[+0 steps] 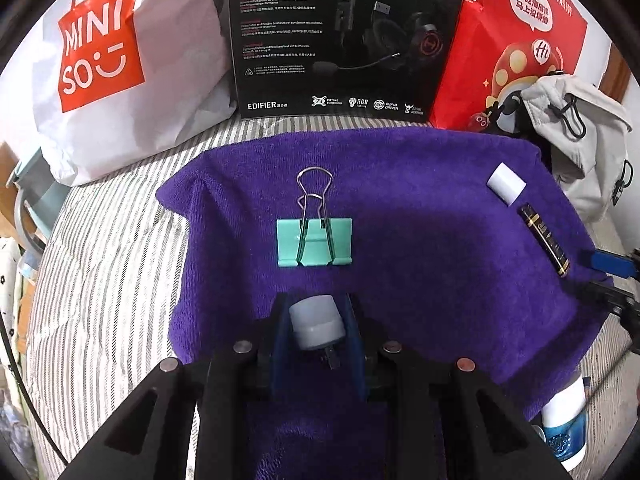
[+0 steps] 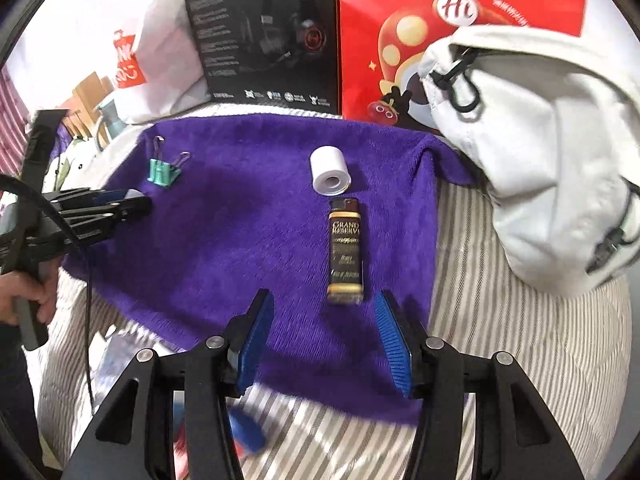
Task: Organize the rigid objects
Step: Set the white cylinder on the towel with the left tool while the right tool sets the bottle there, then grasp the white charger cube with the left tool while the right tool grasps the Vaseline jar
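Left gripper (image 1: 318, 326): fingers clamping a small white cylinder (image 1: 317, 322), hovering over the purple towel (image 1: 420, 248)
Binder clip (image 1: 314, 240): lying just ahead, left-centre on the towel
Paper roll (image 2: 330, 170): sitting beside the lighter (image 2: 346, 250)
Right gripper (image 2: 324, 340): fingers spreading wide, holding nothing

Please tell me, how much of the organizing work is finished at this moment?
Done: cannot tell; no finished arrangement shows. In hand: the left gripper is shut on a small white cap-like piece above the purple towel. Left: the green binder clip, white paper roll and lighter lie loose; the right gripper is open, empty.
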`<action>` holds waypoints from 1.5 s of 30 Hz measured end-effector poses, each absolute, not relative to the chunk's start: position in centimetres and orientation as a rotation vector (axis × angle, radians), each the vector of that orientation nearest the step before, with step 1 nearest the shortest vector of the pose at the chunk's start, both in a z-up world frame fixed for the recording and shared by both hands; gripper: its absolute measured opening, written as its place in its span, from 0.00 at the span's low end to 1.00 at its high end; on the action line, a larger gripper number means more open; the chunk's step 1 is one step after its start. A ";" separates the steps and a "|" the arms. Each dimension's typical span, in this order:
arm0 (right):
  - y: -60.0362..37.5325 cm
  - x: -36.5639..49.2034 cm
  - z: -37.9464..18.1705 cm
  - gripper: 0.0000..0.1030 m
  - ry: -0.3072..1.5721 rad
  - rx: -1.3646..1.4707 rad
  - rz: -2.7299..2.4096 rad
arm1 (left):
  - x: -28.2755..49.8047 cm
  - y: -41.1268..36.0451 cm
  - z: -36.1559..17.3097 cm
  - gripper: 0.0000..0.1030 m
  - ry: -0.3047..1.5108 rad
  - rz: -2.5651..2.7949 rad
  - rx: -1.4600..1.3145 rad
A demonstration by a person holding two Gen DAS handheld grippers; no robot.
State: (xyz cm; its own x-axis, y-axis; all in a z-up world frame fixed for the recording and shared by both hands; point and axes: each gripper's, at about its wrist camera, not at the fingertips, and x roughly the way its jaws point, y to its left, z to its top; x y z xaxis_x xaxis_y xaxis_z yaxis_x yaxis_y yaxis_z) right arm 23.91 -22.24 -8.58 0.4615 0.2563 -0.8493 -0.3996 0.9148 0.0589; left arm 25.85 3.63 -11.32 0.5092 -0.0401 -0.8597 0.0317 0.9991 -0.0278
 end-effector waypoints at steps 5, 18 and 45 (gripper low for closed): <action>-23.0 21.2 -7.6 0.51 1.005 -0.166 0.409 | 25.1 3.4 -11.3 0.29 1.043 -0.042 -0.003; -25.7 15.9 -7.0 0.51 1.012 -0.069 0.384 | 18.3 2.3 -7.4 0.31 1.004 -0.064 -0.023; -25.3 12.4 -9.5 0.51 1.081 -0.037 0.406 | 12.5 -3.2 -9.6 0.31 1.087 -0.186 0.033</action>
